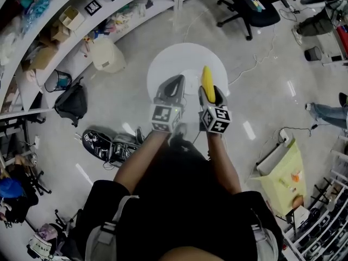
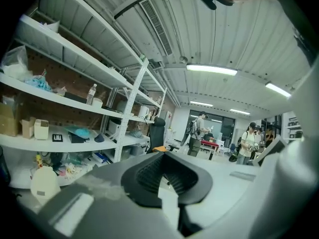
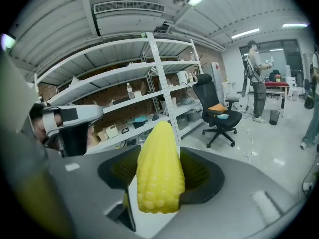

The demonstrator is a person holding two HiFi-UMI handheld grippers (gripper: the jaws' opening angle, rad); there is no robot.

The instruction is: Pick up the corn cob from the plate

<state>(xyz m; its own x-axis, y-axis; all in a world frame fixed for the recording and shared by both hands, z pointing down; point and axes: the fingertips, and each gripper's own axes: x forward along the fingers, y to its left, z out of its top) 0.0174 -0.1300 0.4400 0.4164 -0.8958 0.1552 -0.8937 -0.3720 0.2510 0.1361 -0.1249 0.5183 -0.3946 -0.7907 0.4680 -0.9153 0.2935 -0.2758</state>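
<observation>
A yellow corn cob stands upright between the pads of my right gripper, which is shut on its lower part. In the right gripper view the corn cob fills the middle, tip up, with the black pads on either side. My left gripper is level with it, just to the left, shut with nothing in it; its pads meet in the left gripper view. Both are held above a round white table. The plate is not clearly visible.
White shelving with boxes and clutter curves along the left. A black office chair stands at the back, a black bag and dark shoes lie on the floor at left, and a yellow-green bag at right. People stand far off.
</observation>
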